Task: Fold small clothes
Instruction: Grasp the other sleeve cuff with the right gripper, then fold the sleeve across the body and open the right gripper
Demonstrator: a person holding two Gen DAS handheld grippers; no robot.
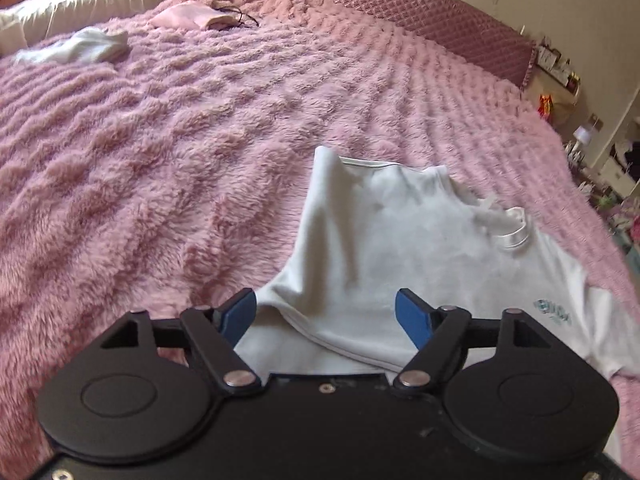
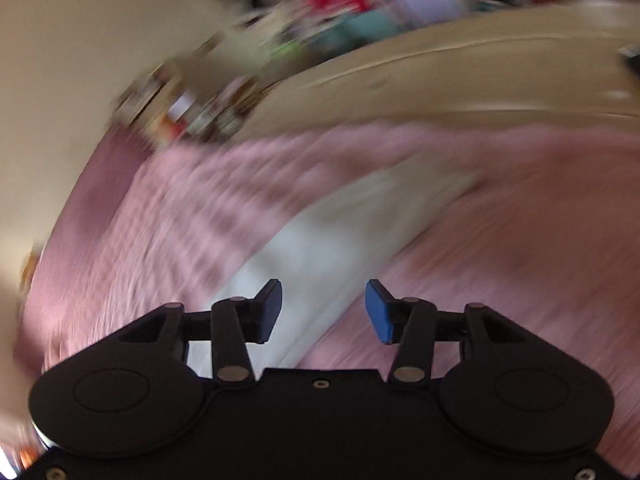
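A small white T-shirt [image 1: 400, 248] with a teal print [image 1: 554, 314] lies on the pink fluffy blanket [image 1: 160, 160], partly folded, one side turned over its middle. My left gripper [image 1: 326, 316] is open just above the shirt's near edge, its blue pads on either side of a fold, holding nothing. In the right wrist view, which is heavily motion-blurred, my right gripper [image 2: 324, 310] is open and empty above the white shirt [image 2: 320, 248], which shows as a pale band on the blanket [image 2: 500, 260].
A white cloth [image 1: 80, 50] and a pale pink cloth [image 1: 188, 16] with a black cord lie at the far end of the bed. A quilted mauve headboard cushion [image 1: 420, 16] runs along the wall. Cluttered shelves [image 1: 592, 148] stand beyond the bed's right edge.
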